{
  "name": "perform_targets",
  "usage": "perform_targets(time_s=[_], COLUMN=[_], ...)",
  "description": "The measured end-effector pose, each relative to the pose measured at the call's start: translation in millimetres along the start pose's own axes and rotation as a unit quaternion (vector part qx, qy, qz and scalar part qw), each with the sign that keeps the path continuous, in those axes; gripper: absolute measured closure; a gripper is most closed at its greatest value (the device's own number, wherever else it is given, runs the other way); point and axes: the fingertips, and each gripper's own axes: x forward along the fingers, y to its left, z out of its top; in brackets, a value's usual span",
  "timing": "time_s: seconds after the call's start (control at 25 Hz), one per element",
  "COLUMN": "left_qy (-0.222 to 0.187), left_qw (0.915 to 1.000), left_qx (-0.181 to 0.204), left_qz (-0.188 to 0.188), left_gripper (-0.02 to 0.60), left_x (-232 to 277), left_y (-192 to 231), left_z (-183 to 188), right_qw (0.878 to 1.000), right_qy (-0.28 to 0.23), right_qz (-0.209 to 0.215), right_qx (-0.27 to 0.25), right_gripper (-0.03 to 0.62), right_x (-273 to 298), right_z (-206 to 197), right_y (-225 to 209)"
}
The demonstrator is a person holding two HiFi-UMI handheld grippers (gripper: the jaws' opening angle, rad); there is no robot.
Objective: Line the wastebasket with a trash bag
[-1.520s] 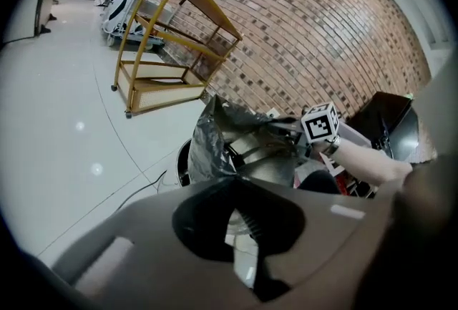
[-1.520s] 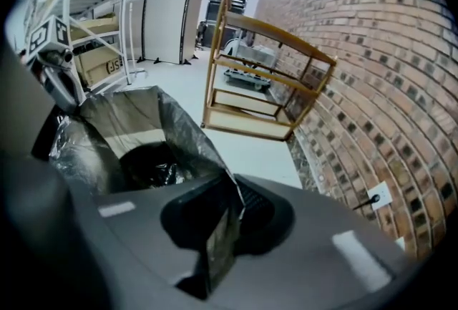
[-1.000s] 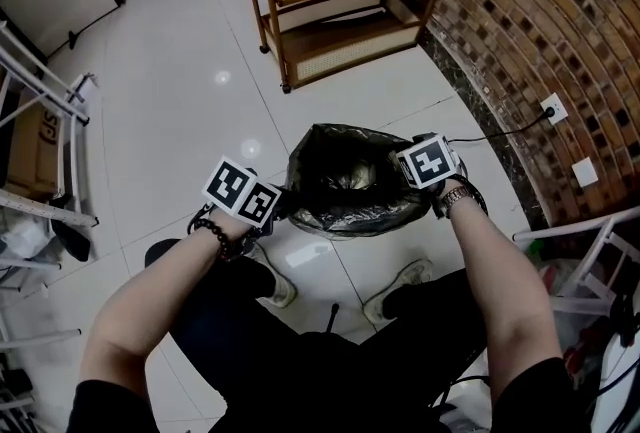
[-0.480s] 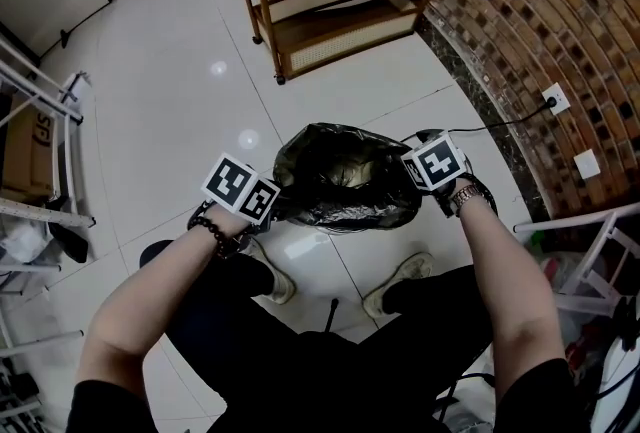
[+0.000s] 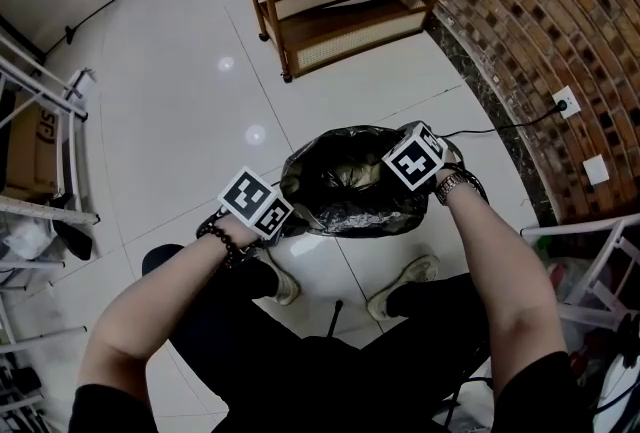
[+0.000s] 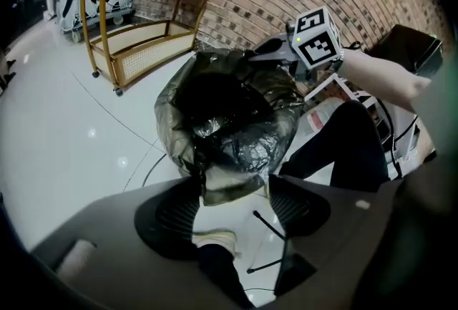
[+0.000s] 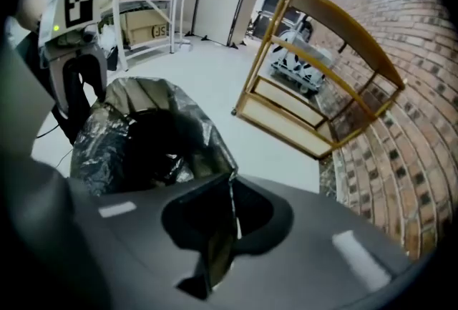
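The left gripper (image 6: 232, 205) hangs at the near-left side of the trash bag (image 5: 350, 186), pointing steeply down. Its jaws stand apart, and a loose flap of the bag's hem droops into the gap without either pad pressing on it. This hand is released, probably so that it can take a fresh hold lower on the hem.

The black bag sits on the white tiled floor (image 5: 190, 101) just ahead of the person's shoes. Its mouth gapes upward and its film is draped outward all round, so the wastebasket it covers cannot be made out. The mouth is spread wide so the bag drops inside while the hem folds over the rim.

The right gripper (image 7: 227, 230) is at the bag's far-right edge, clenched tight on a thin fold of the bag's film. That pinch seems meant to anchor the hem on this side and keep it taut while the other side is reset.
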Motion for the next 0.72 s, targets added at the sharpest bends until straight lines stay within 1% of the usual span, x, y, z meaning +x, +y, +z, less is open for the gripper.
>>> perform_targets(time_s=[0.16, 0.24, 0.32, 0.4, 0.48, 0.56, 0.72], left_qy=[0.016, 0.015, 0.009, 0.003, -0.005, -0.021, -0.065], left_qw=[0.9997, 0.9997, 0.9997, 0.9998, 0.9998, 0.9993, 0.9952], left_qx=[0.011, 0.010, 0.007, 0.003, -0.007, -0.022, -0.060], left_qz=[-0.013, -0.017, -0.019, -0.018, -0.018, -0.021, -0.043], left_gripper=[0.271, 0.270, 0.270, 0.270, 0.262, 0.248, 0.227], left_x=[7, 7, 6, 5, 1, -6, -34], left_y=[-4, -4, -4, -1, 0, 3, 7], left_z=[-4, -4, -1, 3, 8, 15, 32], right_qw=[0.999, 0.998, 0.999, 0.999, 0.997, 0.997, 0.997], right_qy=[-0.036, -0.044, -0.035, -0.009, 0.017, 0.016, -0.008], right_qz=[-0.020, -0.022, -0.006, 0.026, 0.053, 0.059, 0.072], right_qx=[0.026, 0.031, 0.036, 0.044, 0.053, 0.047, 0.027], right_gripper=[0.581, 0.541, 0.447, 0.399, 0.364, 0.356, 0.344], right_x=[1, 5, 13, 24, 33, 33, 23], right_z=[11, 10, 4, -9, -25, -29, -23], right_y=[-15, -19, -16, -5, 6, 7, 7])
